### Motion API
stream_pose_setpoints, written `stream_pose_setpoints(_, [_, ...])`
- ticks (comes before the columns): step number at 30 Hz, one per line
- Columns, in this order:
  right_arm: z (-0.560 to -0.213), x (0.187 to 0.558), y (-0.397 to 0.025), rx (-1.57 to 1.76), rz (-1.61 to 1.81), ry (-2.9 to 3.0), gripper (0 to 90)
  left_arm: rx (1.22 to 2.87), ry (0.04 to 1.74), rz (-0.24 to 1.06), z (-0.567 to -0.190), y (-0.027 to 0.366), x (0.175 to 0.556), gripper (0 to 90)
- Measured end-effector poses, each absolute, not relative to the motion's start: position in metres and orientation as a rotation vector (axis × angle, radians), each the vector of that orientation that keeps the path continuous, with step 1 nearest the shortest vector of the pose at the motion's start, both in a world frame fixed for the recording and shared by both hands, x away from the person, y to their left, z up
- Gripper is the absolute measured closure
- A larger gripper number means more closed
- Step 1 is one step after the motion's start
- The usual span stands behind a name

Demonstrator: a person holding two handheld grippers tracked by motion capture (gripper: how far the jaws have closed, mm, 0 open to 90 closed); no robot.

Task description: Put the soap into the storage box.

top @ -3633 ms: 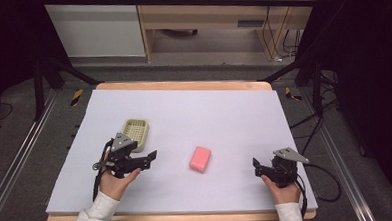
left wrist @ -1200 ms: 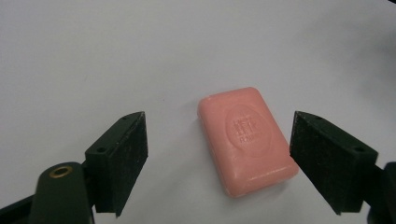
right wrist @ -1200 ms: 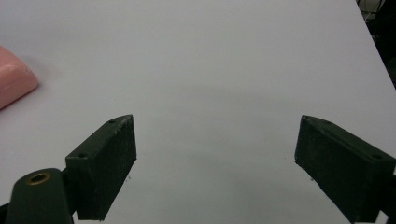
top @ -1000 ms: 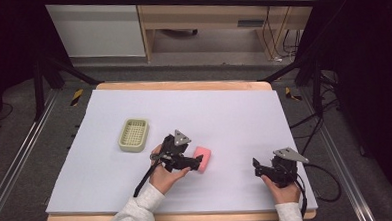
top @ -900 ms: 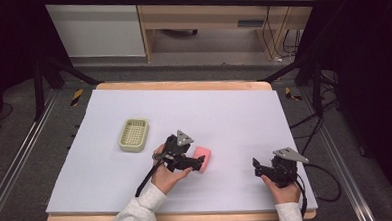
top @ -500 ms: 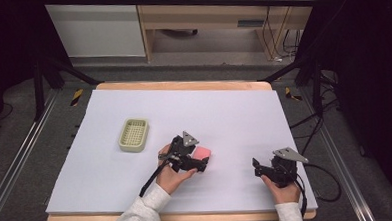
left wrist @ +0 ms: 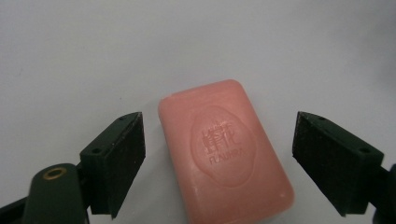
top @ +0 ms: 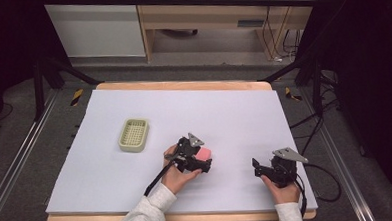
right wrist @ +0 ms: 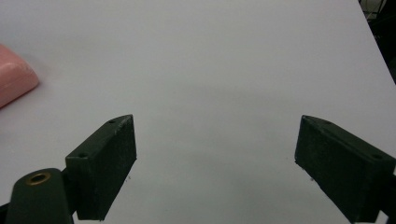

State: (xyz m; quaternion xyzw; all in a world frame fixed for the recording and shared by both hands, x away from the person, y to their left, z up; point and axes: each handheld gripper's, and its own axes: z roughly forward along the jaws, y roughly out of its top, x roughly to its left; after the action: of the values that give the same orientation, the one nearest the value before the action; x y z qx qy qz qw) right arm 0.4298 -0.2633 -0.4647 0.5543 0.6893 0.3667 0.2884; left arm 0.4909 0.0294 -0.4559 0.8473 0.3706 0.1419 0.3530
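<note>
Between the spread jaws of the left gripper (left wrist: 218, 158) lies the pink soap bar (left wrist: 225, 149), straddled lengthwise for a side grasp; the right gripper (right wrist: 215, 158) rests open, idle.

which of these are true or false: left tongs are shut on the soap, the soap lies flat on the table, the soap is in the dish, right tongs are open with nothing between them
1. The left tongs are shut on the soap. False: the jaws stand open on either side of it, with gaps showing.
2. The soap lies flat on the table. True.
3. The soap is in the dish. False: the dish sits apart, with nothing in it.
4. The right tongs are open with nothing between them. True.
</note>
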Motion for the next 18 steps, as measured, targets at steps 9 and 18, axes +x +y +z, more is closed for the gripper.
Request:
stream_pose_setpoints(9, [-0.465,0.43,-0.263,1.479,0.98,1.843,12.8,2.217,0.989,0.364,-0.465,0.025,0.494,18.5])
stream_pose_setpoints(18, [-0.465,0.43,-0.263,1.481,0.978,1.847,12.8,2.243,0.995,0.343,-0.472,0.022,0.493,23.6])
